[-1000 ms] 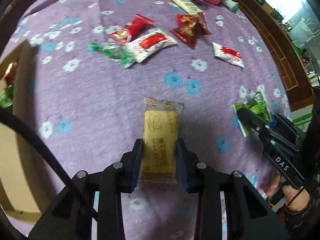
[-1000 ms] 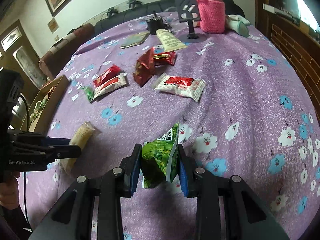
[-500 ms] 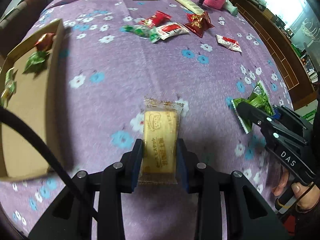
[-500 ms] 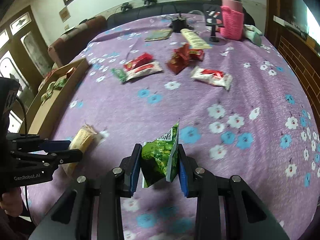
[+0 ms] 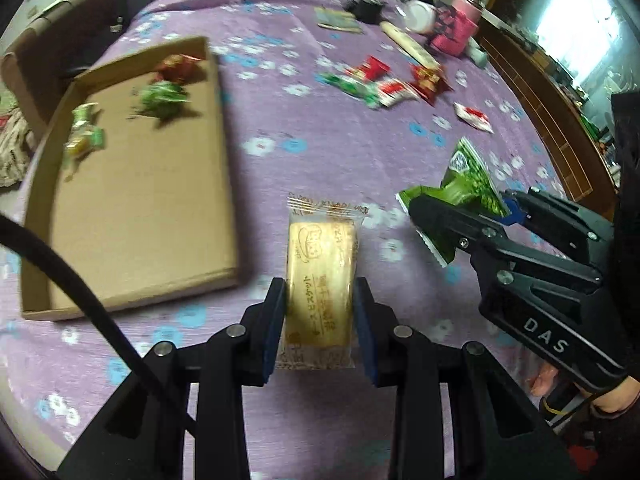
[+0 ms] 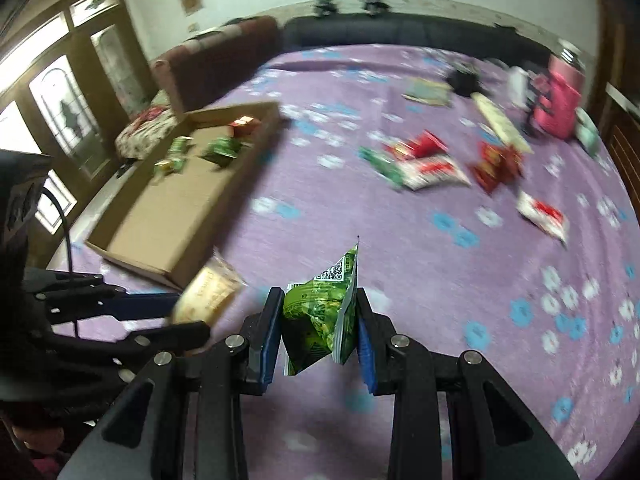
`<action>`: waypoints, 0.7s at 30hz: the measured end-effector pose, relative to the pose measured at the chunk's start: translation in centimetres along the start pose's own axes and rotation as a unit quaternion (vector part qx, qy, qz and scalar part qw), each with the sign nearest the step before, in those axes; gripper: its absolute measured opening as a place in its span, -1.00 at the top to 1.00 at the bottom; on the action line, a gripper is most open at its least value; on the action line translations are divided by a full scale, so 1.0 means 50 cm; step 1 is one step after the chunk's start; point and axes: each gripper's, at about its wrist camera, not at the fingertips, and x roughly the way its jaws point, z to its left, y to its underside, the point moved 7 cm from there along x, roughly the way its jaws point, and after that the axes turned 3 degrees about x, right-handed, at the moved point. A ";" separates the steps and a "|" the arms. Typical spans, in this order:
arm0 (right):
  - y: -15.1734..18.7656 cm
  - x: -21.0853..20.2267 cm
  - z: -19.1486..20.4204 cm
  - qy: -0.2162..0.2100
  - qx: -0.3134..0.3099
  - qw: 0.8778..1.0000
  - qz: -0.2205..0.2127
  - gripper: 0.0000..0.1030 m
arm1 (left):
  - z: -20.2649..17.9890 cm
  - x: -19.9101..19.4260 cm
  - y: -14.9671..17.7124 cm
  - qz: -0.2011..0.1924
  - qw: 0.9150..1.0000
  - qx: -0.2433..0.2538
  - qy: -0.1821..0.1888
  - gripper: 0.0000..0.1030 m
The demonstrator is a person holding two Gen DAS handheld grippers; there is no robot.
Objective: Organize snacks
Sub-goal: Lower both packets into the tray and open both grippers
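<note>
Apparently left gripper [image 5: 320, 312] grips biscuit packet [image 5: 322, 276]; blurry.

Left wrist: we look steeply down, close over the purple cloth [image 5: 280, 184].
Right wrist: we look lower, further across toward the sofa [image 6: 400, 32].
Shared: cardboard tray [image 5: 224, 160] [image 6: 256, 148], both views' left.

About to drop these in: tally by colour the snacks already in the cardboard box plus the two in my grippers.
Green: 3, crumpled green packet, green-yellow packet, green snack pouch in the right gripper
Red: 1, red wrapped sweet
Yellow: 1, pale yellow biscuit packet in the left gripper
Total: 5
</note>
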 end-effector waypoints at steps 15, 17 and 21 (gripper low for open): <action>-0.154 0.122 0.201 -0.050 -0.061 0.997 -0.015 0.37 | 0.248 -0.030 -0.060 -0.032 0.994 -0.070 -0.074 0.31; -0.169 0.148 0.214 -0.052 -0.061 0.997 -0.009 0.37 | 0.288 -0.023 -0.077 -0.034 0.992 -0.083 -0.090 0.31; -0.189 0.188 0.222 -0.047 -0.055 0.997 0.002 0.37 | 0.343 -0.010 -0.105 -0.031 0.988 -0.108 -0.103 0.31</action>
